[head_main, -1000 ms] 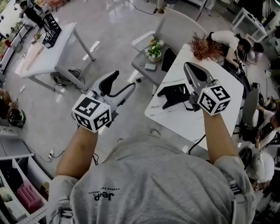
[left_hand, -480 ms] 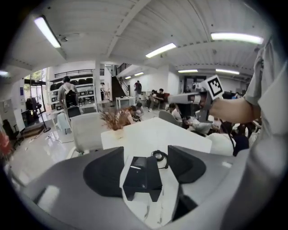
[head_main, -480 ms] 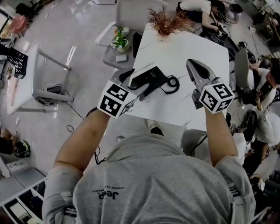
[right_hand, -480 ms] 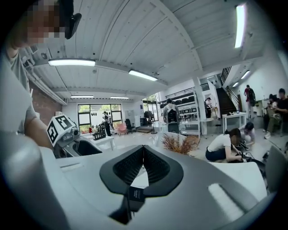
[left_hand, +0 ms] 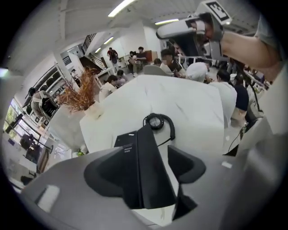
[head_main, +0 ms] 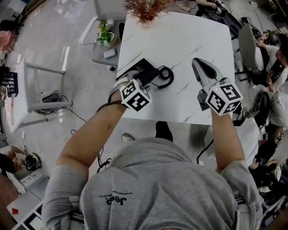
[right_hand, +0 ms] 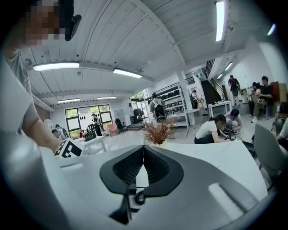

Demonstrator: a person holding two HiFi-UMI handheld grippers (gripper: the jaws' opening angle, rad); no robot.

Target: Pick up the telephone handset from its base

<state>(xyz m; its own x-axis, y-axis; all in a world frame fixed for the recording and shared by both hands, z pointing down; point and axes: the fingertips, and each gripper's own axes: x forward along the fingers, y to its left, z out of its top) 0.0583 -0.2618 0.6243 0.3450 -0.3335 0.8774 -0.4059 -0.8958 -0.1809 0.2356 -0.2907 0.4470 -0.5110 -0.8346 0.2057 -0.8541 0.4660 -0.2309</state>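
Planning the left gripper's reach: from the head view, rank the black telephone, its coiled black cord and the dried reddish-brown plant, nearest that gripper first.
1. Black telephone, between the left gripper's jaws.
2. Coiled black cord, just right of it.
3. Dried reddish-brown plant, farthest back, past both.

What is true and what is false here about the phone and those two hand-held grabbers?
1. The telephone sits on a white marble-patterned table. True.
2. The right gripper grips the coiled cord. False: it is shut on nothing, off to the right of the phone.
3. The left gripper has its fingers apart with the telephone between them. True.
4. In the head view, the cord lies left of the telephone. False: it lies on its right.
5. A dried plant stands at the table's far edge. True.
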